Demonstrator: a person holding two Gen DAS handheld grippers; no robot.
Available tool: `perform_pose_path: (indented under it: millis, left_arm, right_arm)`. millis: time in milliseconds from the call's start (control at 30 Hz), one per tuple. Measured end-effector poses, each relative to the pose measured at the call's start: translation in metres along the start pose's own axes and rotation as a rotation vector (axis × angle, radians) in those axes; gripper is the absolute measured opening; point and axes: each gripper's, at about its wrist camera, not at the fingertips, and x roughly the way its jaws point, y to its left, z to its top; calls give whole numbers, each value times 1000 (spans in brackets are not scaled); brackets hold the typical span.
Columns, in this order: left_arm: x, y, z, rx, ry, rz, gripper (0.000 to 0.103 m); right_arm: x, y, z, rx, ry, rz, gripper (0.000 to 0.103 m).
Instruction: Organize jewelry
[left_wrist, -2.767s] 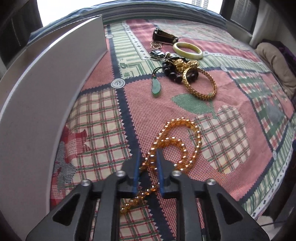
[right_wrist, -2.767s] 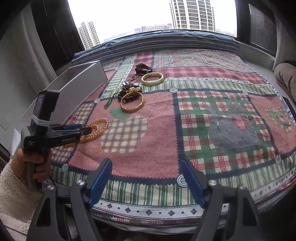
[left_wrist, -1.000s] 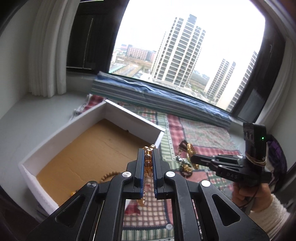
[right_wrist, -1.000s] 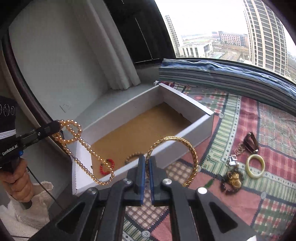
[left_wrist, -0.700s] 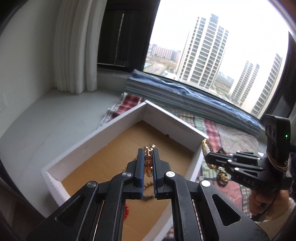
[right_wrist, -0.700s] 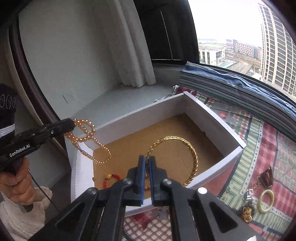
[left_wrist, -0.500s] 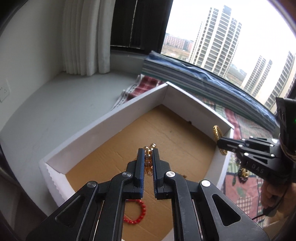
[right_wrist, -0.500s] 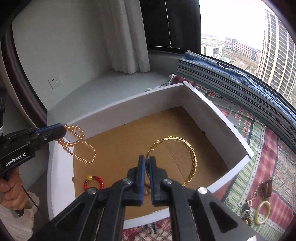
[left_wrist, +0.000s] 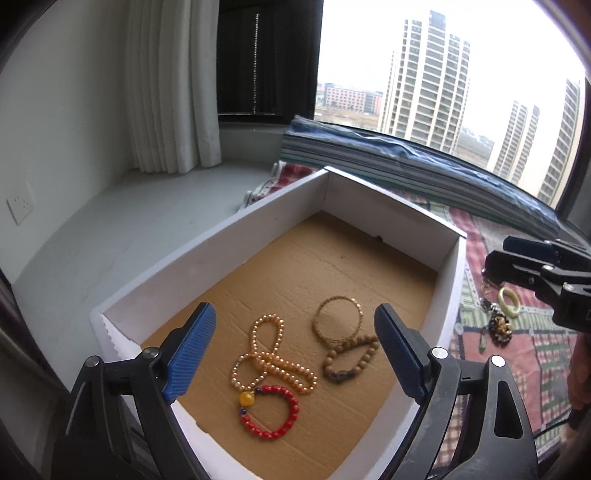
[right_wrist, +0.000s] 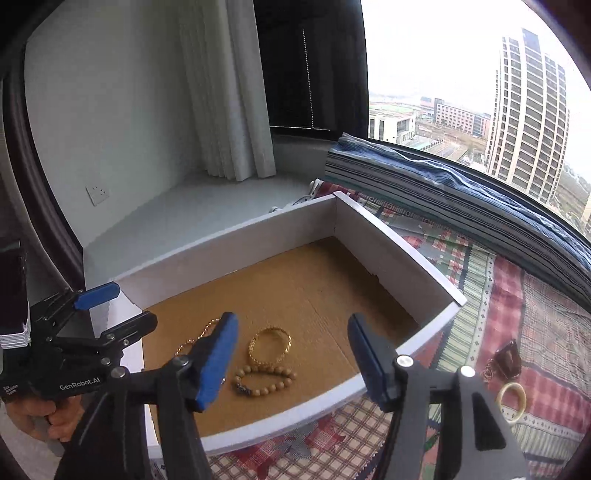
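Left wrist view: the left gripper (left_wrist: 295, 350) hangs spread wide and empty over the white box (left_wrist: 221, 251). On its cardboard floor lie the red bead bracelet (left_wrist: 271, 411), the amber bead strand (left_wrist: 271, 360), the wooden bead bracelet (left_wrist: 351, 356) and the gold bangle (left_wrist: 338, 319). Right wrist view: the right gripper (right_wrist: 290, 356) gapes empty too; beyond, a pale jade bangle (right_wrist: 511, 400) lies on the plaid bedspread (right_wrist: 546, 332).

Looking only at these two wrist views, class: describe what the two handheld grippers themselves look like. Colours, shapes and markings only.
Each is black plastic with two splayed fingers ending in ribbed blue pads, with silver screws at the joints. The left gripper shows white "GenRobot.AI" lettering on its body in the right wrist view. The right gripper looks the same build; no lettering is visible on it.
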Motion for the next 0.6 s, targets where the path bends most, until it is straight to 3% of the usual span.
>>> perform_pose_path:
  millis: [167,433,600]
  left_arm:
    - [-19,-42,-24,46,-20,-76,95]
    - [-33,-112,-67,126,33,-207,96]
    - [-38,-136,-88,164,80,-237,96]
  right_arm:
    - [-41,-4,-56,30,19,-43,64]
    - [-92,-42,-147,120,58,-225,64]
    - [-117,-69,-194,212,87,-303,64]
